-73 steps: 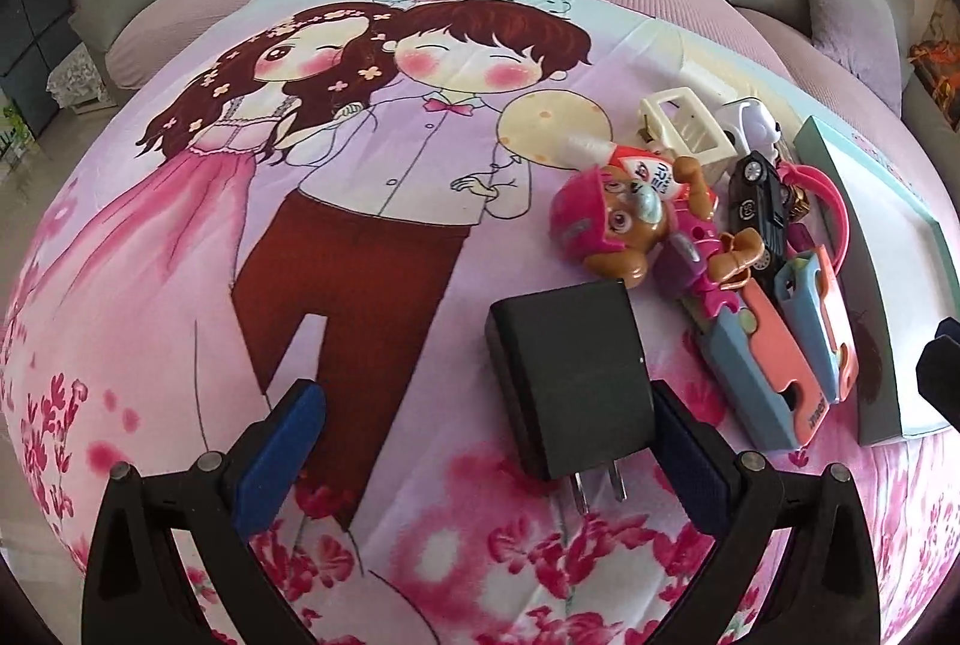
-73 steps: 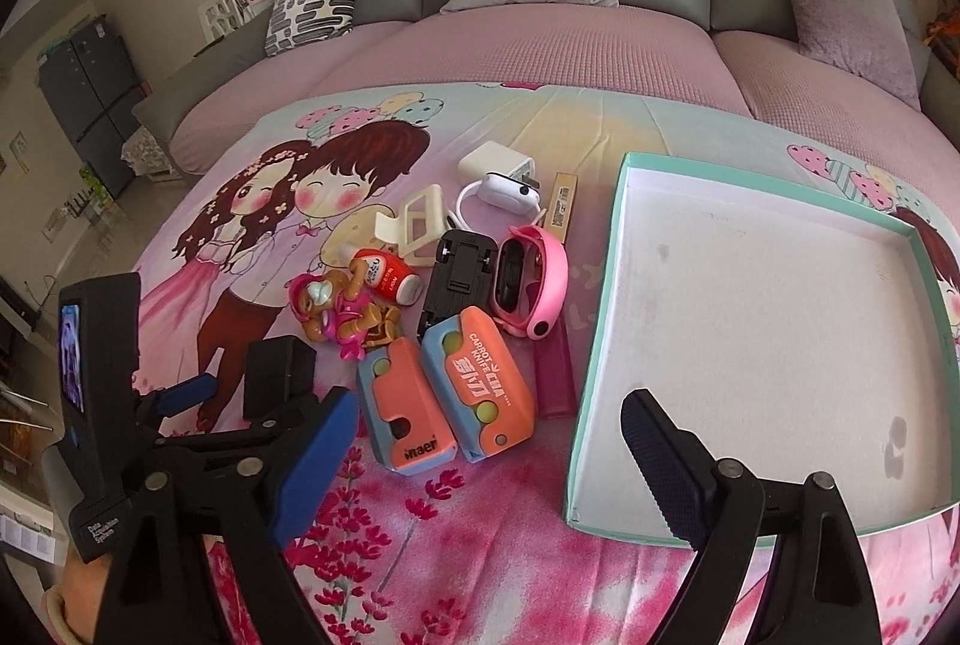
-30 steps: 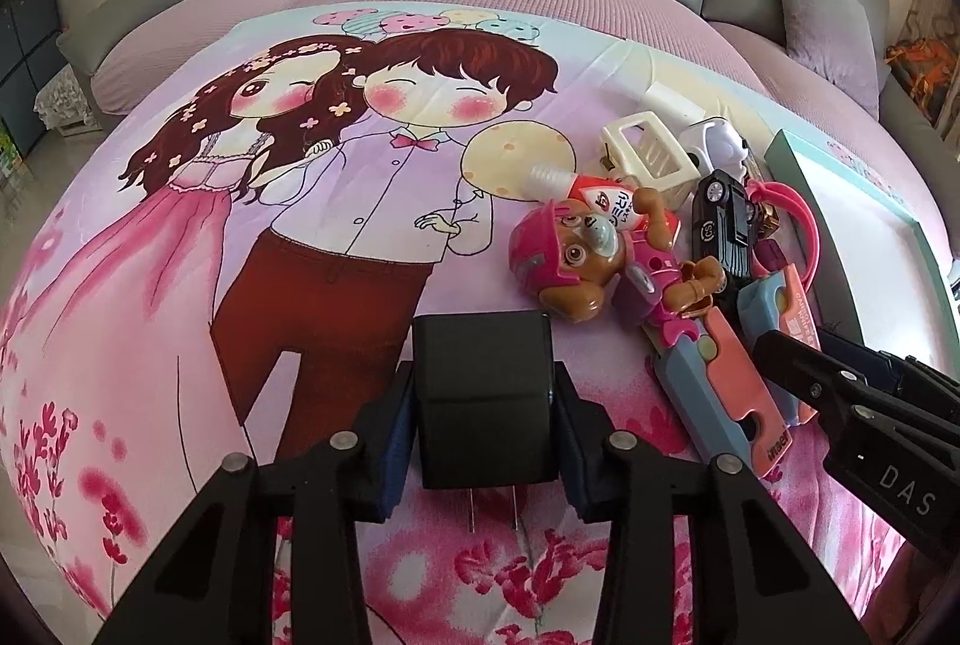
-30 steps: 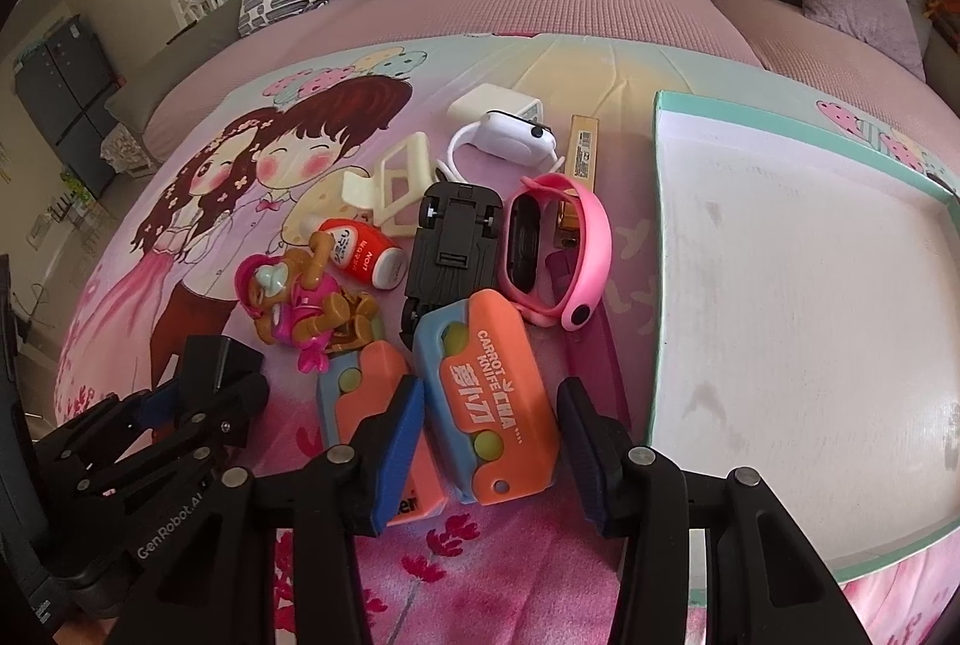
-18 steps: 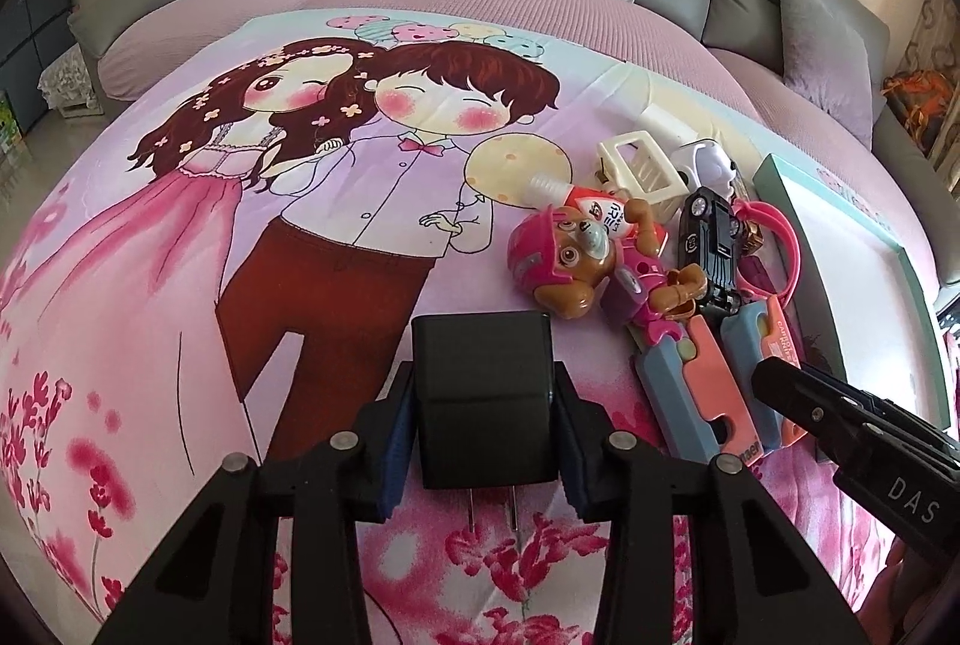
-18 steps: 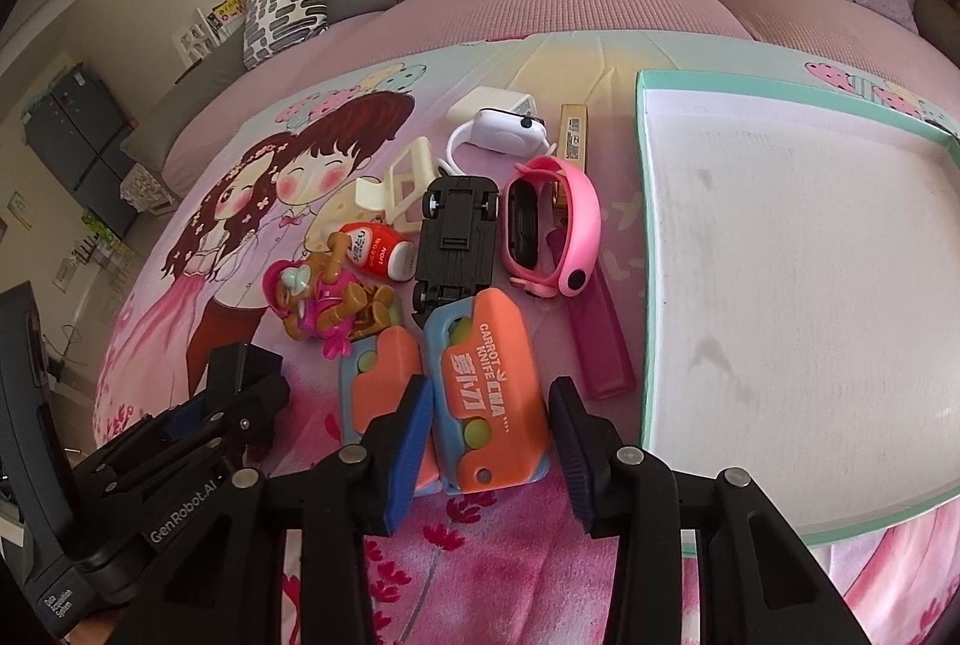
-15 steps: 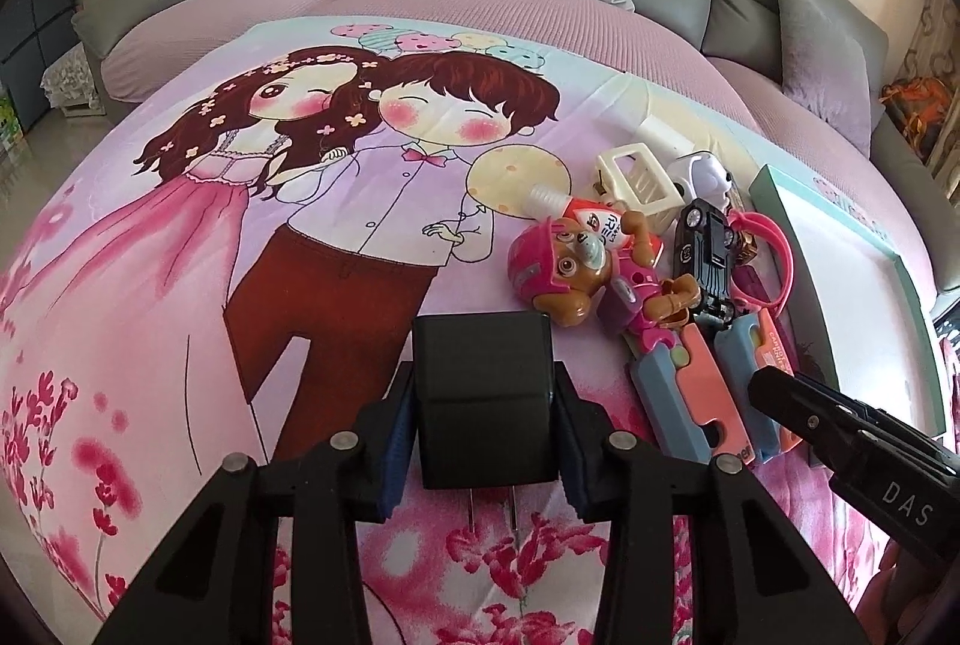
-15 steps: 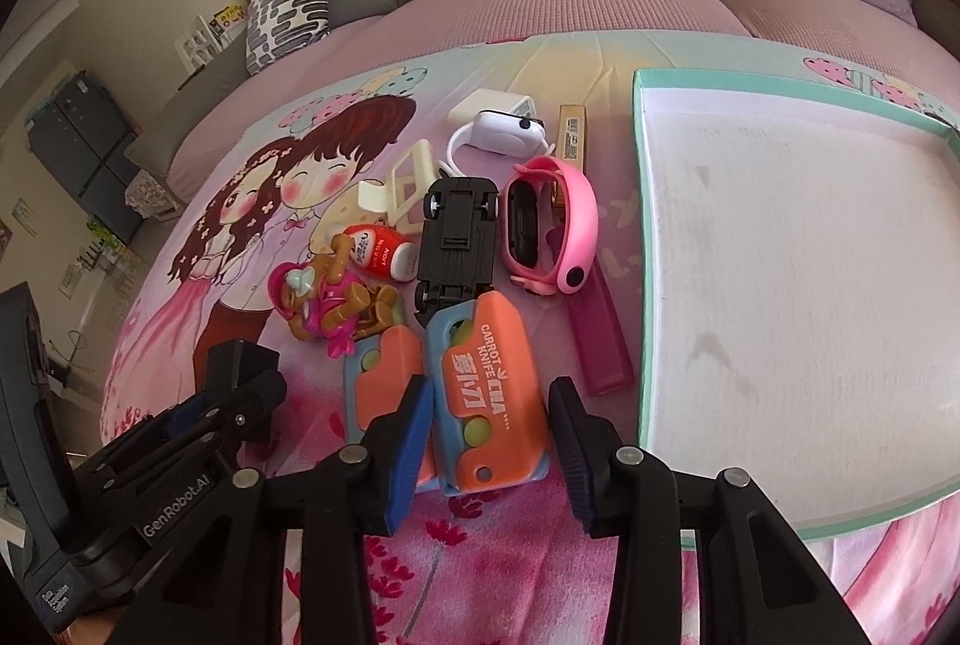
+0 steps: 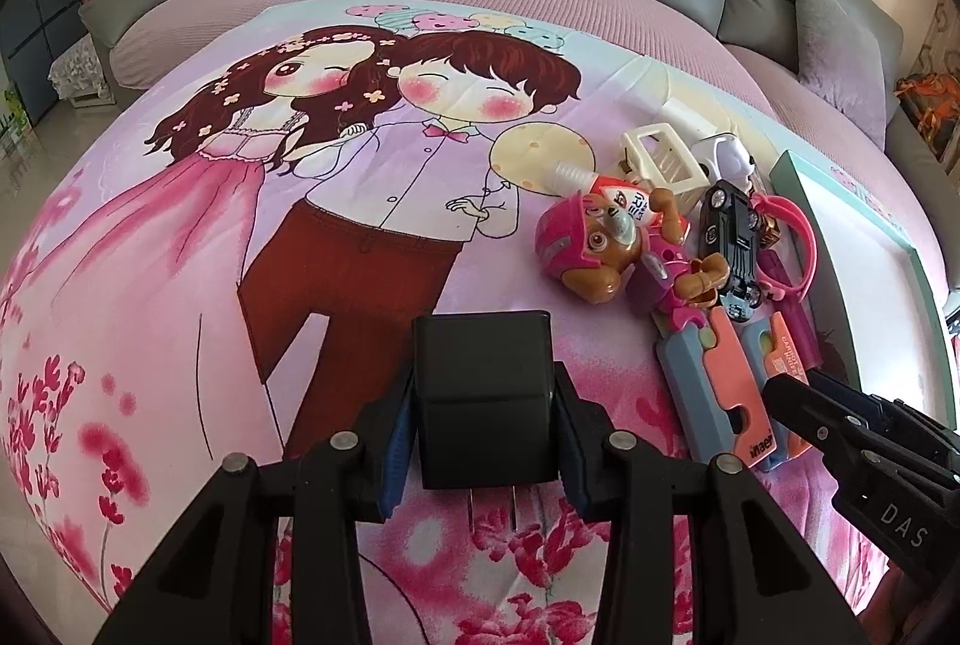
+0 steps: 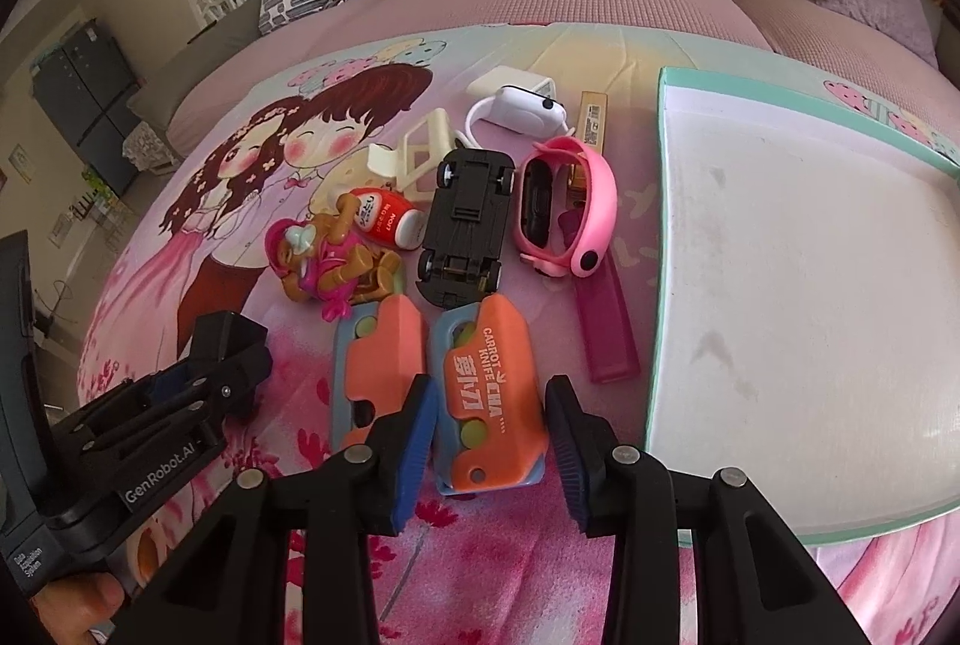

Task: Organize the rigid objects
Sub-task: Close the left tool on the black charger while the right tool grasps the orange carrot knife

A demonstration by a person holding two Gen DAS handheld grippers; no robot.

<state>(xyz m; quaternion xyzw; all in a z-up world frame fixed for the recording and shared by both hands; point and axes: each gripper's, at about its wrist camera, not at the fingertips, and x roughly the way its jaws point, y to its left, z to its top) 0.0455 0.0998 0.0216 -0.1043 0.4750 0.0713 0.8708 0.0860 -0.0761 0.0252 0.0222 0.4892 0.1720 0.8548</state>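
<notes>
L tool [image 9: 485, 420] clenched on black charger [image 9: 483, 393], prongs toward cam, just above bed [image 9: 180, 285]. R tool [image 10: 489, 426] has just been closing round orange knife toy [image 10: 489, 393]; pads at its sides, contact unclear. 2nd knife toy [image 10: 375, 369] just left. Car [image 10: 465, 225], pink watch [image 10: 567, 207] farther. Tray [image 10: 654, 285] right.
</notes>
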